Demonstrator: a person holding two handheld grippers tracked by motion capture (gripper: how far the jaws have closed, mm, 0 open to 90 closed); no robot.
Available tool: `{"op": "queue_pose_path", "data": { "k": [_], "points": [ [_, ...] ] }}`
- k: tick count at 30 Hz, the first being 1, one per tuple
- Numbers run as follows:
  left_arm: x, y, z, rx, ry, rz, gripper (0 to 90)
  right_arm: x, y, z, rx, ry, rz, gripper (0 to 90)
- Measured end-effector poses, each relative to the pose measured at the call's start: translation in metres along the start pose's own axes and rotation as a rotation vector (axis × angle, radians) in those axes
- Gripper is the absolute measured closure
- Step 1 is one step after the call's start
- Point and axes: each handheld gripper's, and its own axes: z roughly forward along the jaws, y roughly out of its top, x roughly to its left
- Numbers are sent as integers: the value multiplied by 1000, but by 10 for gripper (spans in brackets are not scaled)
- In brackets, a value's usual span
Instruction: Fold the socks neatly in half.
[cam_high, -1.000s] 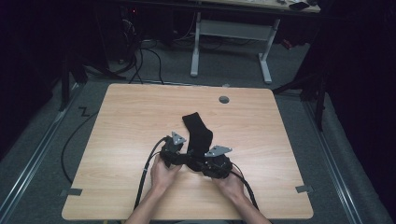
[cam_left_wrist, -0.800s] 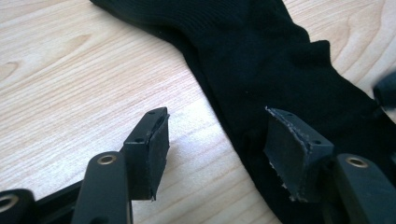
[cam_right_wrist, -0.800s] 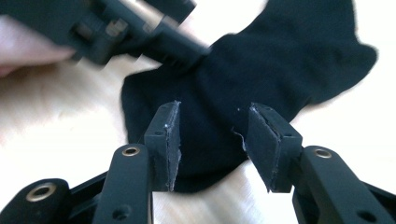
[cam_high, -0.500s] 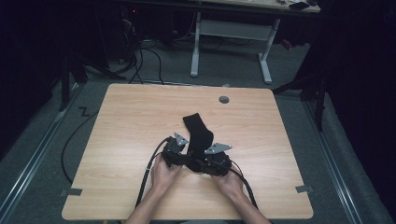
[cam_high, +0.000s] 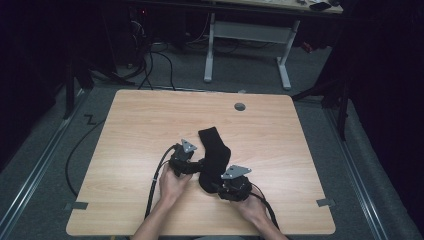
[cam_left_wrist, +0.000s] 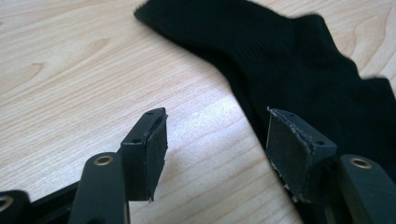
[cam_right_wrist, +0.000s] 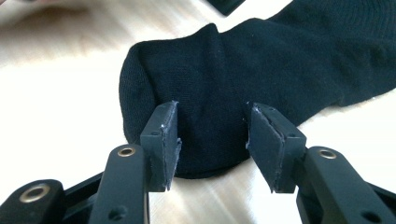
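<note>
A black sock (cam_high: 215, 152) lies flat on the wooden table (cam_high: 140, 125), cuff toward the far side and toe toward the person. My left gripper (cam_high: 198, 167) rests at the sock's left edge and is open. One pad (cam_left_wrist: 292, 151) sits over the sock (cam_left_wrist: 303, 60), the other over bare wood, and neither presses. My right gripper (cam_high: 212, 186) stands at the toe end. Its jaws have just been opening, and the rounded toe (cam_right_wrist: 205, 84) lies between the right gripper's (cam_right_wrist: 212, 137) pads without being pinched.
A round cable hole (cam_high: 240, 106) is set into the table near its far edge. Beyond the table stand a white desk frame (cam_high: 247, 35) and floor cables (cam_high: 150, 55). Bare wood lies to the left, right and far side of the sock.
The right gripper has slid a little back toward the person along the sock's toe end. The left gripper and the sock have stayed put.
</note>
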Motion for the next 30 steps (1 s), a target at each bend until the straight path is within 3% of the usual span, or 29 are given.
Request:
{"op": "queue_pose_path", "data": {
  "k": [2,5,6,9,13,15,17,20,24,25,26,30],
  "points": [
    [3,2,2,4,-22,-8,400,1,0,-4,-33,-33,-4,536],
    [3,4,2,-1,-28,8,429,-4,2,-5,-63,-53,30,535],
    [3,6,2,-5,-29,19,431,-12,7,-6,-91,-52,78,536],
    [4,10,2,-4,-30,21,428,-18,11,-4,-86,-57,93,545],
    [13,18,2,-39,-33,-32,423,-22,14,8,-53,-49,98,553],
    [19,20,3,-38,-60,-57,432,-18,10,13,-12,-40,71,553],
    [24,23,5,-28,-78,-66,466,-13,7,12,-29,-46,55,554],
    [24,26,5,-44,-55,-61,478,-7,5,10,-28,-25,33,553],
    [28,27,7,-50,-43,-87,482,-4,2,9,-37,-3,34,553],
    [34,30,15,24,-63,-109,458,-1,2,9,-46,9,19,553],
    [36,32,19,42,-69,-112,455,0,2,9,-46,11,16,553],
    [40,39,34,44,-70,-133,403,2,0,9,-53,6,19,554]
  ]
}}
